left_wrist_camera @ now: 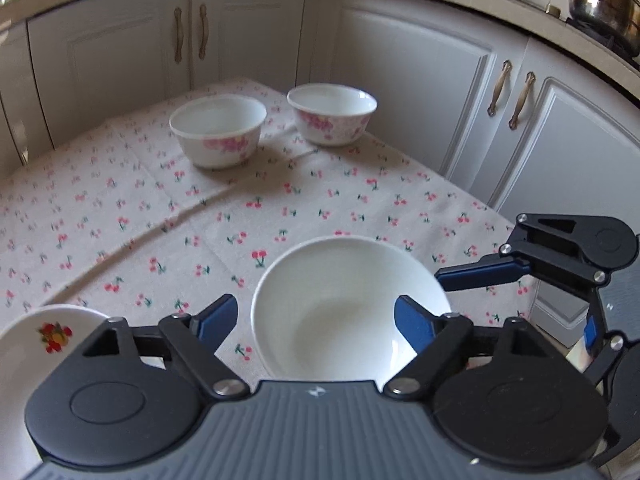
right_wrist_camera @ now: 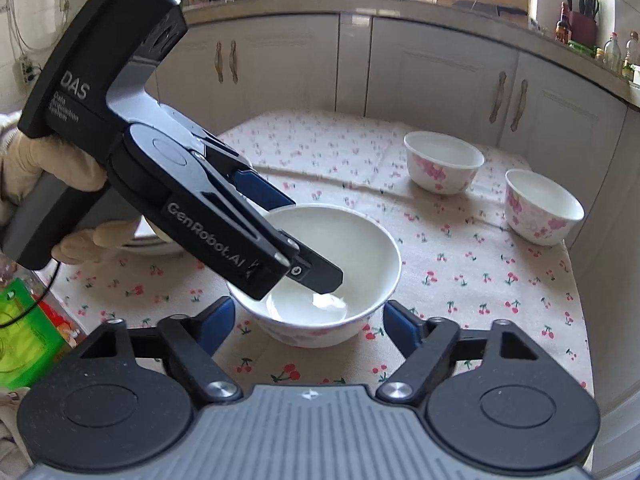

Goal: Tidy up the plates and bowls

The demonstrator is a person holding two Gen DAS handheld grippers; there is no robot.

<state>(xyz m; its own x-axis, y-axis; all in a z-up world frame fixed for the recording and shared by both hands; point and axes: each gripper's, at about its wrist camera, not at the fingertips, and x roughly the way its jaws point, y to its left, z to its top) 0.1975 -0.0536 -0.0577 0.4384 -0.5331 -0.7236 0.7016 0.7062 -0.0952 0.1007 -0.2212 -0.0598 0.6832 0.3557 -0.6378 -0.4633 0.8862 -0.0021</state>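
A plain white bowl [left_wrist_camera: 340, 304] [right_wrist_camera: 360, 256] stands on the cherry-print cloth [left_wrist_camera: 120, 220] close in front of both grippers. My left gripper [left_wrist_camera: 316, 320] [right_wrist_camera: 288, 236] is open: one finger hangs inside the bowl and the other outside its rim, neither pressing. My right gripper [right_wrist_camera: 308, 316] is open at the bowl's near side, its blue pads flanking the wall. One of its fingers [left_wrist_camera: 480, 273] shows at the right of the left wrist view. Two pink-flowered bowls [left_wrist_camera: 218, 132] [left_wrist_camera: 332, 114] stand apart at the table's far end.
A plate with a fruit print [left_wrist_camera: 40, 340] lies at the table's near left corner, beside the left gripper. A gloved hand [right_wrist_camera: 48, 164] holds the left gripper. White cupboard doors [left_wrist_camera: 420, 80] surround the table. A steel pot [left_wrist_camera: 600, 4] sits on the counter.
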